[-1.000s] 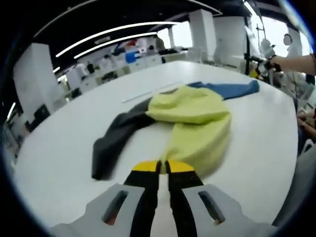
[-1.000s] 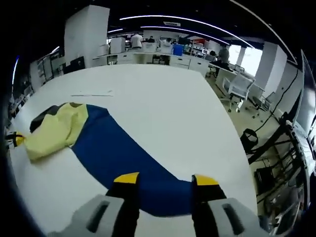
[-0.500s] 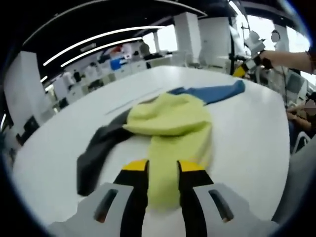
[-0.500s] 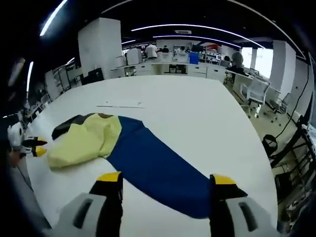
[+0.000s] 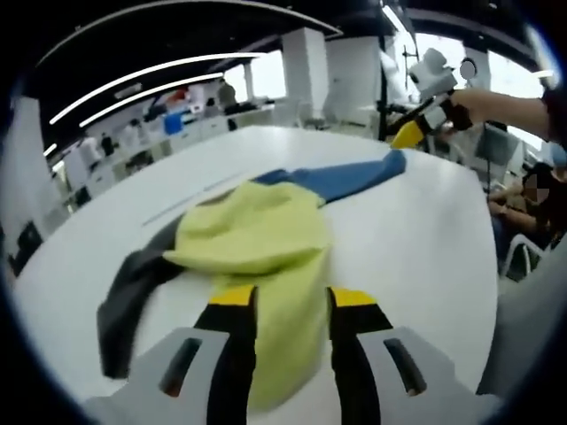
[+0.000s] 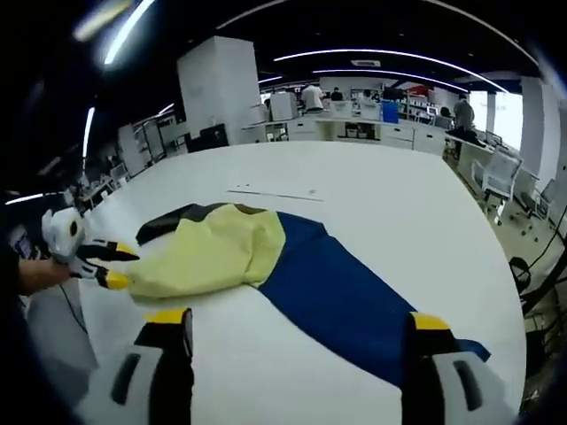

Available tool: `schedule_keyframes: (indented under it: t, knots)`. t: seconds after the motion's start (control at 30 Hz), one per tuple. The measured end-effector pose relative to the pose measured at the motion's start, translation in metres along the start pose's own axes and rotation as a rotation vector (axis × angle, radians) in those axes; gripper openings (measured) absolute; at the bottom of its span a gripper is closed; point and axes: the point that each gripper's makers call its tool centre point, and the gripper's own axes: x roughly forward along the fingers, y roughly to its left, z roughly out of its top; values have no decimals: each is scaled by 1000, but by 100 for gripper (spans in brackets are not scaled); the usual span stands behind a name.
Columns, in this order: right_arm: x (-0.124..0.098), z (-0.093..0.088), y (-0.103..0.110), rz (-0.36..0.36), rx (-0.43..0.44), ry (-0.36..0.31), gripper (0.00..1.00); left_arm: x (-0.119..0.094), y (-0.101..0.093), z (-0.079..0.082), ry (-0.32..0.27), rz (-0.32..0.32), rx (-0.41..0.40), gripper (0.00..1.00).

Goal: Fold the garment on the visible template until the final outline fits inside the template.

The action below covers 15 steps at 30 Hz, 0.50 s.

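A tri-colour garment [image 6: 266, 266] is lying spread across the middle of a white desk [image 6: 390, 195], its yellow body bunched between a dark sleeve and a long blue sleeve that is reaching toward the desk's near edge in the right gripper view. The left gripper [image 5: 283, 297] is hovering with its fingers parted around the yellow hem, not yet pinching it; the right gripper [image 6: 297, 323] is standing with its fingers spread wide above the blue sleeve, released. A thin line marked on the desk [image 6: 270, 192] lies beyond the cloth. Folding well here likely means each gripper closing on a single layer at the cloth's edge, lifting low and carrying it over evenly so nothing drags off the desk.
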Motion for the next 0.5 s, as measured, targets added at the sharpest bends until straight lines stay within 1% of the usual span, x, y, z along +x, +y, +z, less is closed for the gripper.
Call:
schedule_keyframes:
  t: [0.03,0.13,0.23,0.3,0.37,0.43,0.5]
  knots:
    - [1,0,5,23,-1,-1,99,3,-2,1,-1,-8,0,28]
    - [2,-2,13,54,-20,11,99,10,-8,2,5,-18,24,28]
    - [3,-4,24,91,-40,12,99,19,-13,-2,20,-34,66,28]
    - [6,-8,29,97,-63,23,99,22,-15,-4,27,-42,70,27]
    - [8,-12,35,108,-64,23,99,27,-16,-7,38,-43,92,27]
    - [11,-13,40,121,-53,15,99,32,-15,-13,65,-34,131,27]
    - [14,-16,46,132,-43,14,99,37,-15,-14,73,-36,149,26]
